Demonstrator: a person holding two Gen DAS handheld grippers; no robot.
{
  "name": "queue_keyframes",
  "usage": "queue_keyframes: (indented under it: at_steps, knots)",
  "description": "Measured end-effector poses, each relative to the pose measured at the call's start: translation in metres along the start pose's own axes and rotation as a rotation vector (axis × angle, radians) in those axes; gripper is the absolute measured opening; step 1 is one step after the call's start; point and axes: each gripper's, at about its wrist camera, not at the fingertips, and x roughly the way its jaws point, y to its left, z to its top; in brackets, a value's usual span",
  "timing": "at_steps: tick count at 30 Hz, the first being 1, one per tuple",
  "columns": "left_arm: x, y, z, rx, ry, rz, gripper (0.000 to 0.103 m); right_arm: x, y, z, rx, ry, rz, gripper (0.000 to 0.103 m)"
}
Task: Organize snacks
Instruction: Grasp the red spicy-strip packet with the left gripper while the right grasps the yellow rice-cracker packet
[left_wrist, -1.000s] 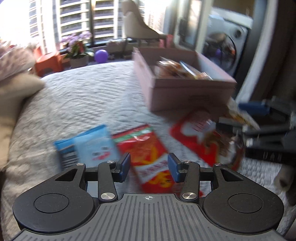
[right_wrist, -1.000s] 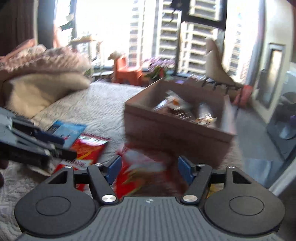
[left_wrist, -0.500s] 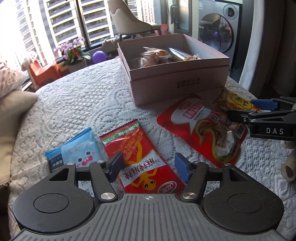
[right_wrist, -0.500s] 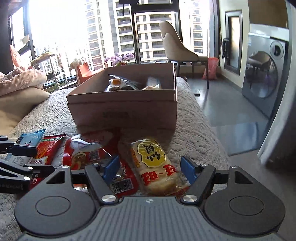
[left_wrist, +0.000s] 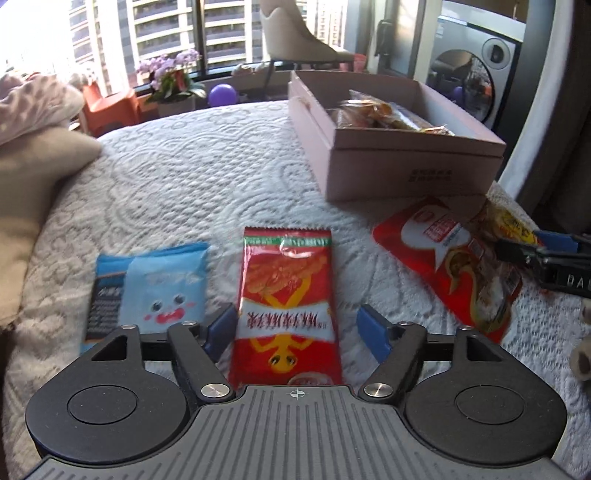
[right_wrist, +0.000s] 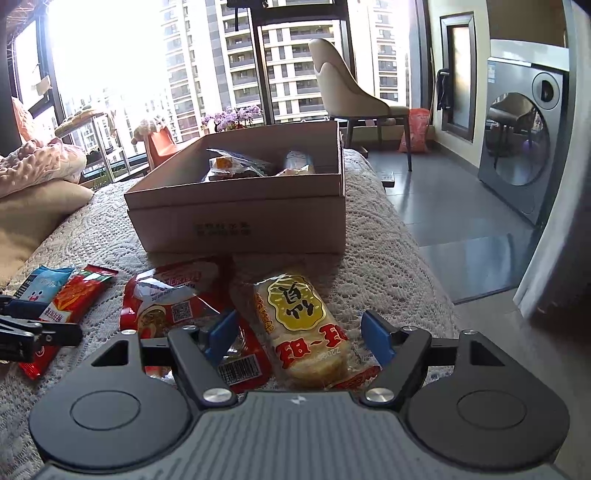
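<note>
Left wrist view: the left gripper (left_wrist: 297, 328) has just been opening, and its fingers now stand wide on either side of the red snack packet (left_wrist: 288, 295) without pressing it. A good grasp would close across the packet's narrow width. It lies flat mid-bed (left_wrist: 207, 184), glossy red with a green top band.

Right wrist view: the right gripper (right_wrist: 299, 334) has its fingers spread around the yellow rice-cracker pack (right_wrist: 306, 325), near the bed's right edge, before the box (right_wrist: 236, 221).

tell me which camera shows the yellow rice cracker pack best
The right wrist view: the yellow rice cracker pack lies whole between its open claw. The left wrist view shows only a corner beside the other claw.
</note>
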Motion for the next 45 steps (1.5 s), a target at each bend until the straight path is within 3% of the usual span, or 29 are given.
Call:
queue_keyframes:
  at_steps: [7,11,14,22,28,32,35,36,37,41,45]
  knots:
    - [0.009,-0.002,0.007,0.013,-0.018,-0.015,0.077,0.003,0.000,0.000,0.001,0.011,0.002,0.076]
    - [0.003,-0.004,0.001,0.021,-0.032,-0.001,0.062,0.006,-0.004,0.003,0.011,0.030,0.036,0.084]
    - [-0.002,-0.002,-0.002,-0.004,-0.033,-0.040,0.061,0.008,-0.006,0.005,0.012,0.052,0.079,0.091]
    - [-0.019,0.002,-0.018,-0.066,-0.024,-0.153,0.054,0.001,0.002,0.010,-0.036,0.095,0.110,0.088]
    - [-0.021,-0.010,-0.026,-0.033,-0.040,-0.126,0.056,0.001,0.018,0.017,-0.109,0.081,0.107,0.088]
    - [-0.022,-0.015,-0.030,-0.003,-0.048,-0.112,0.057,0.015,0.013,0.025,-0.042,0.116,0.109,0.081]
    - [-0.023,-0.013,-0.032,-0.019,-0.055,-0.125,0.060,0.009,0.020,0.025,-0.083,0.109,0.108,0.055]
    - [-0.023,-0.012,-0.033,-0.024,-0.055,-0.132,0.061,0.006,0.024,0.025,-0.116,0.115,0.104,0.039]
    - [-0.023,-0.011,-0.032,-0.025,-0.055,-0.136,0.061,0.003,0.027,0.025,-0.145,0.126,0.103,0.033]
    - [-0.023,-0.010,-0.033,-0.027,-0.054,-0.139,0.061,-0.015,0.029,0.022,-0.178,0.120,0.142,0.033]
    - [-0.023,-0.015,-0.035,-0.005,-0.067,-0.121,0.061,-0.020,0.030,0.019,-0.213,0.086,0.087,0.033]
